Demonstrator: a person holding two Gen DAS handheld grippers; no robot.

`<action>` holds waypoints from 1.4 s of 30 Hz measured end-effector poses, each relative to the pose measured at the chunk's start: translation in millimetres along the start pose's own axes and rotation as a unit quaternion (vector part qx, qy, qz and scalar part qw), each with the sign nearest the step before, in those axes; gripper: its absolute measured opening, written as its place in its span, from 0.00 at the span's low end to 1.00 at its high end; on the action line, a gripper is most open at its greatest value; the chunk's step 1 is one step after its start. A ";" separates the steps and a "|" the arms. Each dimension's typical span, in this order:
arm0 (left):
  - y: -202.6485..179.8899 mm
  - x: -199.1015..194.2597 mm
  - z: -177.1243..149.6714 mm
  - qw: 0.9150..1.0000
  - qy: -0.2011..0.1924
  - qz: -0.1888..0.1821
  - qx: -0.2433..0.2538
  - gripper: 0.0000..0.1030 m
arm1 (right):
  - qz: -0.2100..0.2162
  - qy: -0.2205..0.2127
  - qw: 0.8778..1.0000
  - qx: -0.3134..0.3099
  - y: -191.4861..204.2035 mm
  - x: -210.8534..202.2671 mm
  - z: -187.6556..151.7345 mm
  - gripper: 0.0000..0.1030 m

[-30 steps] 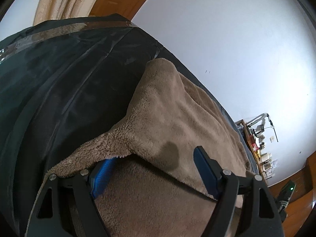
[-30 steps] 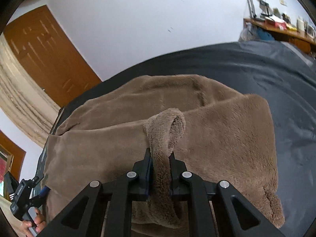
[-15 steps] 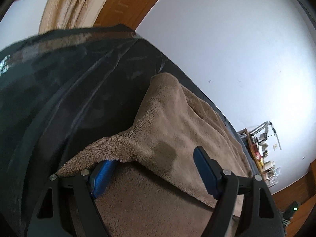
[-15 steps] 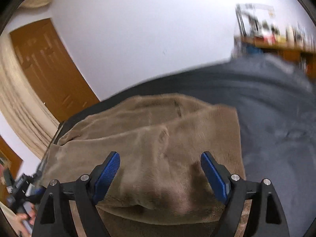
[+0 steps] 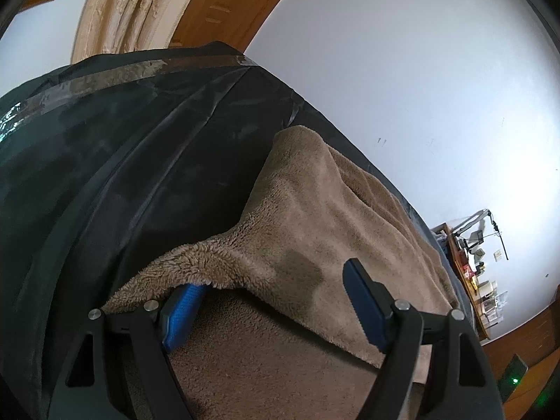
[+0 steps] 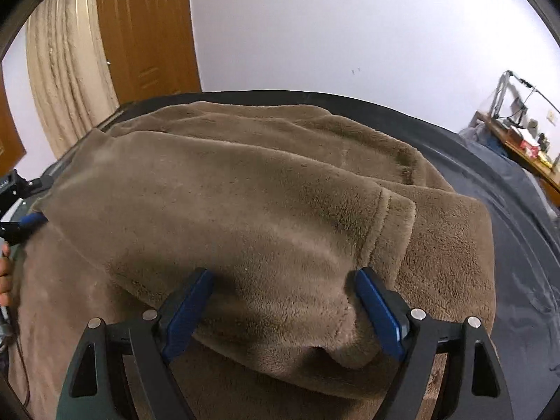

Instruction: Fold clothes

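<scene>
A brown fleece garment [image 6: 266, 189] lies partly folded on a black sheet [image 5: 105, 161]. In the right wrist view its upper flap, with a cuffed sleeve end [image 6: 388, 217], is doubled over the lower layer. My right gripper [image 6: 283, 274] stands open just above the flap's near edge, and the plush fabric bulges between its blue pads without being pinched. My left gripper [image 5: 273, 276] is open at the garment's left edge. Its left pad [image 5: 185, 309] is tucked under a curled fleece rim, while the right pad hangs free above the cloth. The left gripper also shows in the right wrist view [image 6: 31, 218].
A person's hand [image 6: 5, 273] is at the far left edge. Beyond the sheet stand a wooden door [image 6: 147, 31], a beige curtain [image 6: 66, 70] and a white wall. A cluttered desk [image 6: 518, 140] is at the right. Bare black sheet [image 6: 518, 245] stretches right of the garment.
My right gripper let go of the pinched fleece fold and opened wide; the fold dropped flat and the view rolled and shifted. The left gripper stayed open in place.
</scene>
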State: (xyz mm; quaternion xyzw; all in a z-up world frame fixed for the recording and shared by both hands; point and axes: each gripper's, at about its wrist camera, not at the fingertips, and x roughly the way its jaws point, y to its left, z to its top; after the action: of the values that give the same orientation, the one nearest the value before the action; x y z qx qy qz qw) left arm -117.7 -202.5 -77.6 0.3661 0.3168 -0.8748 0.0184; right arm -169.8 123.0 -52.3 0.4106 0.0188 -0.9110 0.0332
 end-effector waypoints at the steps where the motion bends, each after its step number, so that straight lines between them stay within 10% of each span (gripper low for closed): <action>1: 0.5 0.0 -0.2 1.000 0.000 0.000 0.000 0.80 | -0.005 0.001 1.000 -0.004 1.6 1.0 0.1 0.84; 14: -8.5 -15.5 -8.7 0.999 0.004 -0.004 0.039 0.80 | 0.012 0.002 1.000 0.000 -0.7 0.9 2.0 0.90; 24: -43.1 -65.8 -8.0 0.986 -0.057 0.020 0.157 0.82 | 0.012 0.001 1.000 -0.003 1.8 2.6 3.0 0.91; 34: -87.3 33.4 36.7 0.984 0.055 -0.005 0.172 0.82 | 0.012 0.002 1.000 -0.003 1.7 2.8 3.3 0.92; 42: -70.9 95.9 53.7 0.984 0.057 0.074 0.152 0.82 | 0.011 0.002 1.000 -0.004 2.6 2.6 3.8 0.92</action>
State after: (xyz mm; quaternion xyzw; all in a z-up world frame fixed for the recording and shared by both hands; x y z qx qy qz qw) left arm -240.3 -157.2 -73.3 0.4362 0.1531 -0.8867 0.0088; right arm -174.2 120.0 -51.7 0.4126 0.0177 -0.9096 0.0452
